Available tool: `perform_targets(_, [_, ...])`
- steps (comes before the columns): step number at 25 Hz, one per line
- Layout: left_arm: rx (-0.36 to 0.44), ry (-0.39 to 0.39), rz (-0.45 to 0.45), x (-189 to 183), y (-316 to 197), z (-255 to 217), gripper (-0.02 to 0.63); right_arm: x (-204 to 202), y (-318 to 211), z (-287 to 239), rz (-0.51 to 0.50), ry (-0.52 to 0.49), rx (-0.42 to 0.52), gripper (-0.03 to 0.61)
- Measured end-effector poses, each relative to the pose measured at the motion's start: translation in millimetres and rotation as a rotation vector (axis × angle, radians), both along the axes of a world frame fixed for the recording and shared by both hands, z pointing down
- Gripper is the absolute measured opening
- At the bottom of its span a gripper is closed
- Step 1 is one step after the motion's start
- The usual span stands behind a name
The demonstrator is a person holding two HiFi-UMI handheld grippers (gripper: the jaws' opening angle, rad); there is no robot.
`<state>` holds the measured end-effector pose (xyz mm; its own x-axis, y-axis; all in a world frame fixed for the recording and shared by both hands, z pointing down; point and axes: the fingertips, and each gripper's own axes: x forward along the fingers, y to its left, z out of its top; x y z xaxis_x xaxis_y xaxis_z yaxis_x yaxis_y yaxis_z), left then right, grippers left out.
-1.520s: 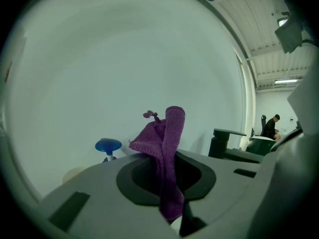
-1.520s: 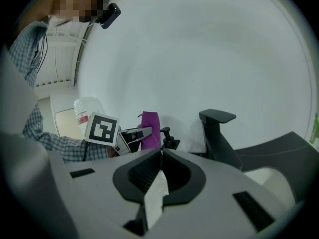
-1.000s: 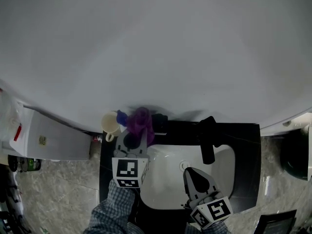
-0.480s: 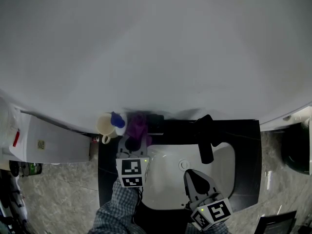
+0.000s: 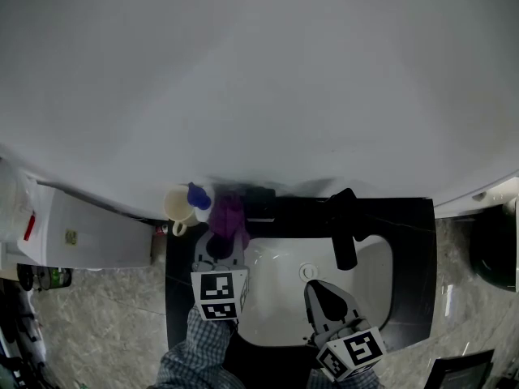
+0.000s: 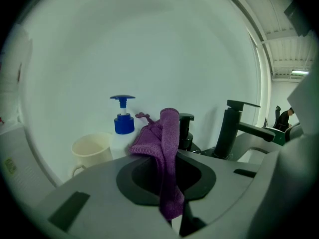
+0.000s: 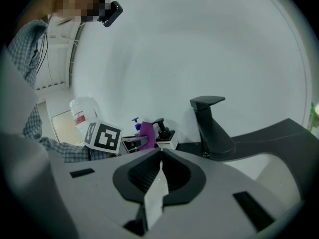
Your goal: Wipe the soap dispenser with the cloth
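A purple cloth (image 6: 168,133) hangs from my left gripper (image 6: 170,159), which is shut on it. The cloth (image 5: 229,215) is held at the back left of the black counter, just in front of a black-pump soap dispenser (image 6: 186,131) with a white body (image 7: 165,134). To its left stand a blue-pump bottle (image 6: 123,121) and a cream cup (image 6: 91,151). In the head view the left gripper (image 5: 223,237) points at the dispenser (image 5: 261,202). My right gripper (image 5: 315,287) is shut and empty over the white basin (image 5: 280,298); its tips (image 7: 160,158) meet.
A black faucet (image 5: 345,233) rises at the back of the basin, right of the dispenser. The black counter (image 5: 409,266) frames the sink. A white cabinet (image 5: 81,229) stands to the left, and a dark bin (image 5: 495,254) to the right. The wall is close behind.
The left gripper with the cloth has shifted slightly left and back along the counter's rear edge. The right gripper has stayed over the basin.
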<state>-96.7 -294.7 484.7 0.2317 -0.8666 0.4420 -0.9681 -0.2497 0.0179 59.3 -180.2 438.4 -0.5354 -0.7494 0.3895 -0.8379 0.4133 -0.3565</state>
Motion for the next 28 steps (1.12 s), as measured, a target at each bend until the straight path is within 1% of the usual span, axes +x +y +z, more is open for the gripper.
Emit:
perform_targets(2, [0.024, 0.021, -0.002, 2, 5, -13, 0.061, -1, 0, -1, -0.003, -0.001, 0.003, 0.025])
perform_targets(6, [0.102, 0.051, 0.019, 10, 13, -49, 0.061, -1, 0, -4, -0.004, -0.001, 0.007, 0.025])
perform_targets(12, [0.236, 0.045, 0.084, 28, 10, -92, 0.061, -2, 3, -3, -0.005, -0.005, 0.000, 0.025])
perform_targets(15, [0.268, 0.055, 0.110, 38, 1, -97, 0.061, -2, 3, -4, -0.006, -0.002, 0.008, 0.025])
perform_targets(17, [0.258, 0.035, 0.125, 41, -5, -90, 0.061, -1, 4, -4, -0.006, -0.001, 0.010, 0.025])
perform_targets(19, [0.219, 0.015, 0.138, 43, -7, -75, 0.061, 0, 5, -3, 0.001, -0.001, 0.004, 0.025])
perform_targets(21, [0.192, 0.028, 0.137, 42, -9, -63, 0.061, 1, 7, -3, 0.006, -0.003, 0.000, 0.025])
perform_targets(24, [0.187, 0.050, 0.137, 41, -12, -53, 0.061, 4, 7, -1, 0.012, -0.001, 0.003, 0.025])
perform_targets(28, [0.166, 0.045, 0.162, 46, -10, -39, 0.061, 6, 7, 1, 0.023, -0.004, -0.001, 0.025])
